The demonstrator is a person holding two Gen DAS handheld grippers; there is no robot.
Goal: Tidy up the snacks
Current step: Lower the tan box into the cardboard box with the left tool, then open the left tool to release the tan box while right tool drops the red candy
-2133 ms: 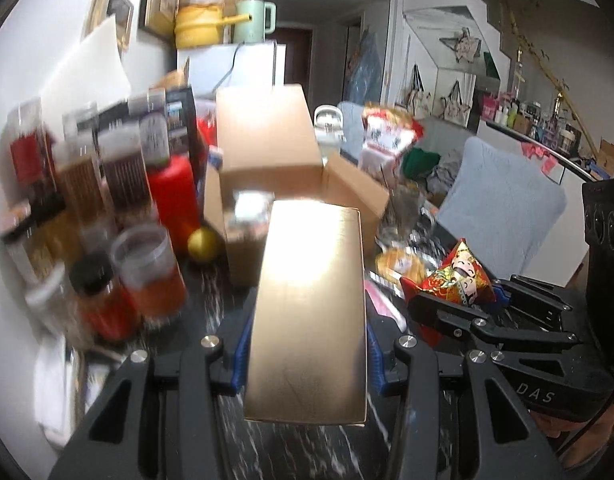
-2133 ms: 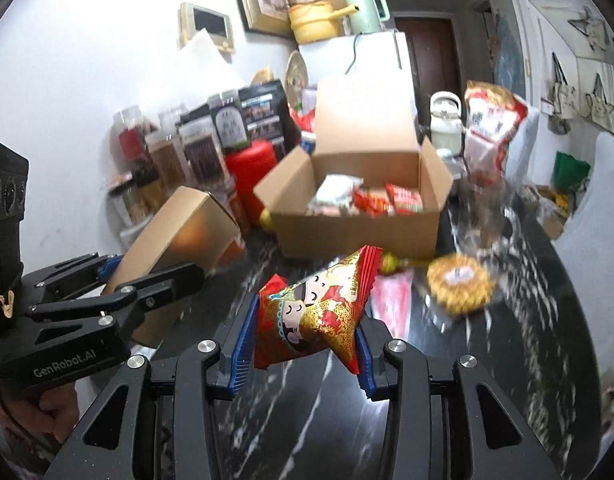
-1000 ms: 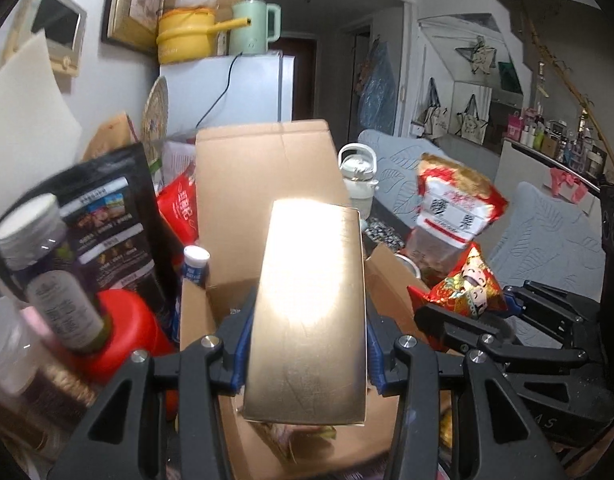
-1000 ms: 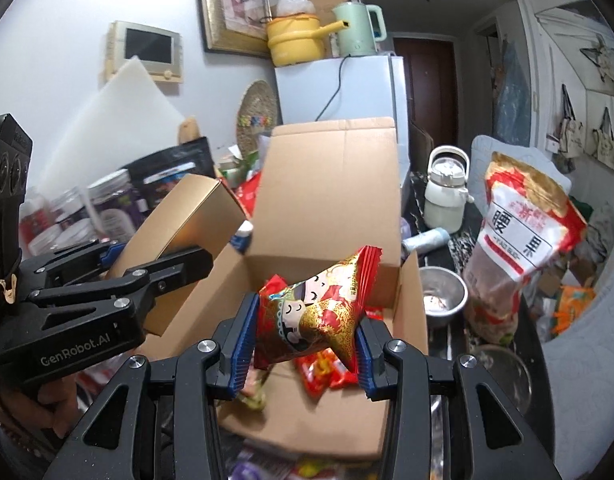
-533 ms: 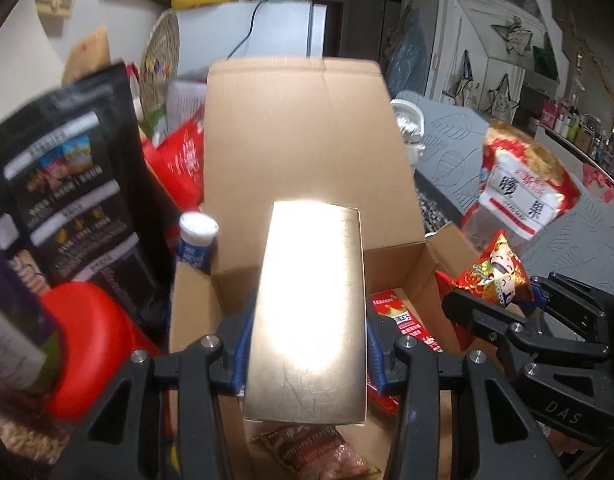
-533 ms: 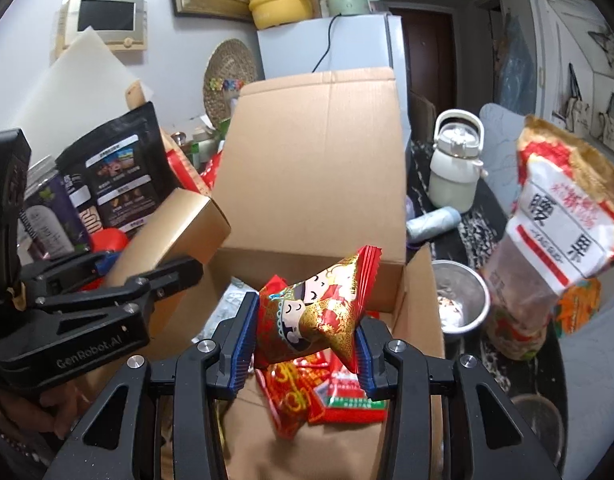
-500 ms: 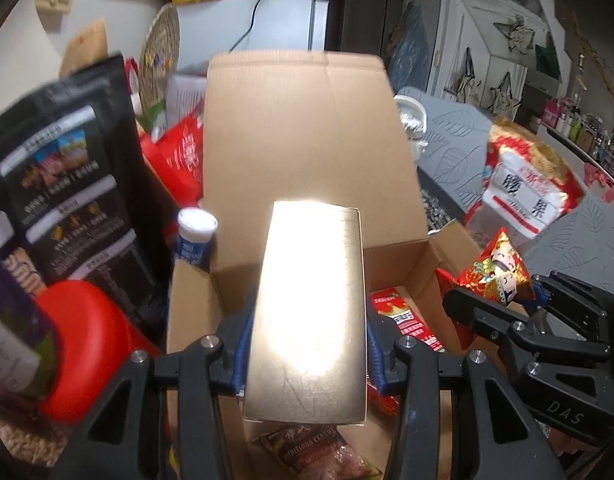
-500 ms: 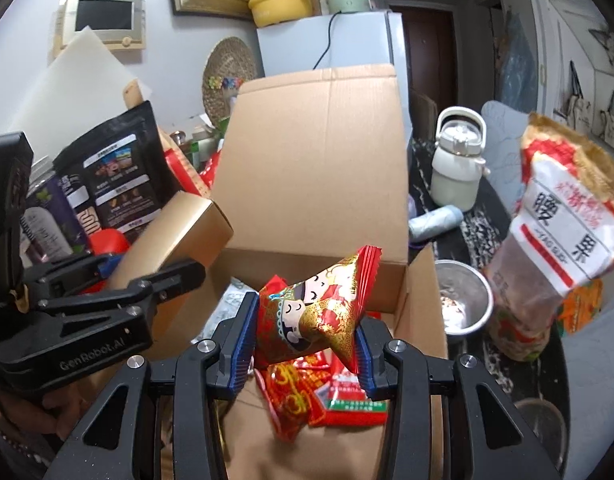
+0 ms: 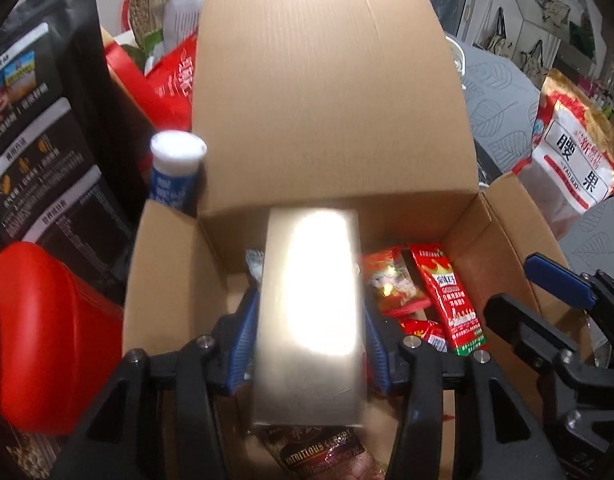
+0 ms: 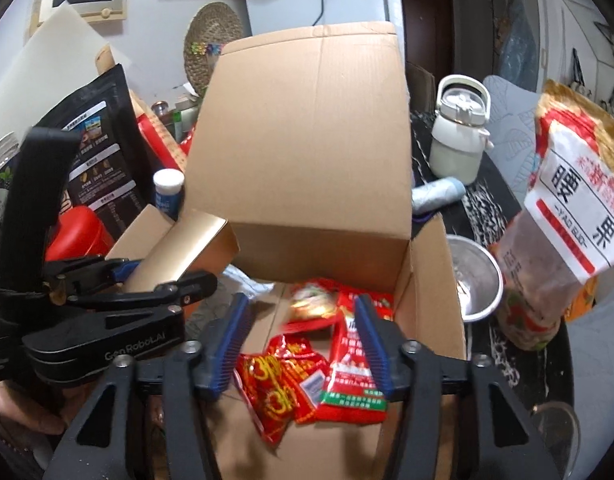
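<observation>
At the far left a black pouch (image 10: pixel 103 152) stands against the wall, with a red jar (image 10: pixel 79 236) in front of it. A tube (image 9: pixel 175 172) with a white cap stands just beside the carton's left flap.

The left gripper (image 9: pixel 309 308) reaches into the left half of the carton (image 9: pixel 327 100), tipped downward. Its jaws are narrow and hold the gold box (image 9: pixel 311 312): the blue pads (image 9: pixel 243 332) press on its two long sides. The jaws have just eased apart a little, with the box between them. The box's far end is down inside the carton, close to the back wall, and its near end hangs above a dark packet (image 9: pixel 319 454) on the carton floor.

The carton is open, its back flap upright. Flat red packets (image 10: pixel 307 380) lie on its floor toward the right.

The right gripper (image 10: pixel 301 304) hangs over the carton's right half. Its jaws stand apart, have just been opening, and nothing is between them. Below them a blurred red-and-gold packet (image 10: pixel 309 306) is inside the carton; whether it rests on the others I cannot tell.

To the right of the carton a white kettle (image 10: pixel 459 136) stands at the back and a steel bowl (image 10: pixel 479 280) sits just beside the carton's right wall. Furthest right stands a large bag (image 10: pixel 567 208) with a red and white label.
</observation>
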